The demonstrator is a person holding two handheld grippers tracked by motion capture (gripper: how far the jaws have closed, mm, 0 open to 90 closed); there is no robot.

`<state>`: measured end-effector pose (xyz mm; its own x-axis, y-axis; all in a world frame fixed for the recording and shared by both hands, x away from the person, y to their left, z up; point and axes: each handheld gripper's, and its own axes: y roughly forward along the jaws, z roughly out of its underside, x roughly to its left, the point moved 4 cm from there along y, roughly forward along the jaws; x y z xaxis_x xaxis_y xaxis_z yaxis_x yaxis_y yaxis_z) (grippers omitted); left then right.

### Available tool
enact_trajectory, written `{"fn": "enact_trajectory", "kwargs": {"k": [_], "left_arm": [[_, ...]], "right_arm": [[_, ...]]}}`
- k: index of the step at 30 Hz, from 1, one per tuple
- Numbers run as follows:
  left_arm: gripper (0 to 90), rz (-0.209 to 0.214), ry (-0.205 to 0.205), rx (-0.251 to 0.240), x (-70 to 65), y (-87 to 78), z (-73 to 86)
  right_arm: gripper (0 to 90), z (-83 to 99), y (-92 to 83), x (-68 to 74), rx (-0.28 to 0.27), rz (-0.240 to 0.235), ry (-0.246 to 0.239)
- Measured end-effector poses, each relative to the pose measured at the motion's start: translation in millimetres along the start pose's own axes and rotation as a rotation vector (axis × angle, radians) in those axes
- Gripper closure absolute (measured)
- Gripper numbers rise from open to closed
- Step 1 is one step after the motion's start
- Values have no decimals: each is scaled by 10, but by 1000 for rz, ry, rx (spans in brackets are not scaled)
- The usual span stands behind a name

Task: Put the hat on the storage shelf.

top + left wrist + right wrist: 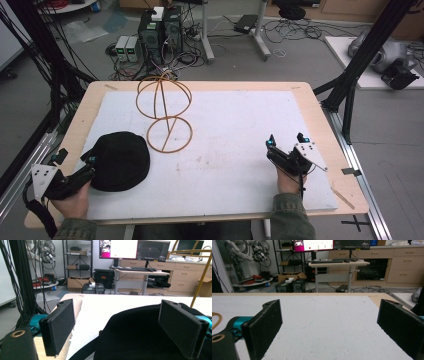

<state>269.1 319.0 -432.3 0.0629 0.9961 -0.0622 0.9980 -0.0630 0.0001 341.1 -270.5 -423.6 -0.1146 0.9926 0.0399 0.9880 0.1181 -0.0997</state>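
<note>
A black hat (120,161) lies crown up on the left of the white sheet (235,150). My left gripper (77,156) is open at the hat's near left edge. In the left gripper view the hat (140,335) sits between and just ahead of the spread jaws of that gripper (117,308), one jaw beside its brim and the other over its crown. A gold wire stand (164,112), a globe of hoops on a ring base, rises behind the hat; one of its rods (200,277) shows at the right. My right gripper (286,141) is open over bare sheet, nothing between its jaws (327,307).
The wooden table (325,130) ends close to the right gripper's right side. Black frame posts (357,65) stand off the right edge, and cables hang at the left. Computer boxes (160,30) and wires lie on the floor beyond the far edge.
</note>
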Motion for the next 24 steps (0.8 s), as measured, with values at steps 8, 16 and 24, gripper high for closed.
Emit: {"fn": "enact_trajectory", "kwargs": {"k": [8,16,24], "left_arm": [[143,4,-1,3,-8,15,4],[143,8,1,2,-17,26,6],[143,8,1,4,-16,26,7]], "right_arm": [[51,7,-3,-2,3,0,-1],[51,15,-6,-13,7,-2,-2],[51,20,-2,-15,10,-4,0]]}}
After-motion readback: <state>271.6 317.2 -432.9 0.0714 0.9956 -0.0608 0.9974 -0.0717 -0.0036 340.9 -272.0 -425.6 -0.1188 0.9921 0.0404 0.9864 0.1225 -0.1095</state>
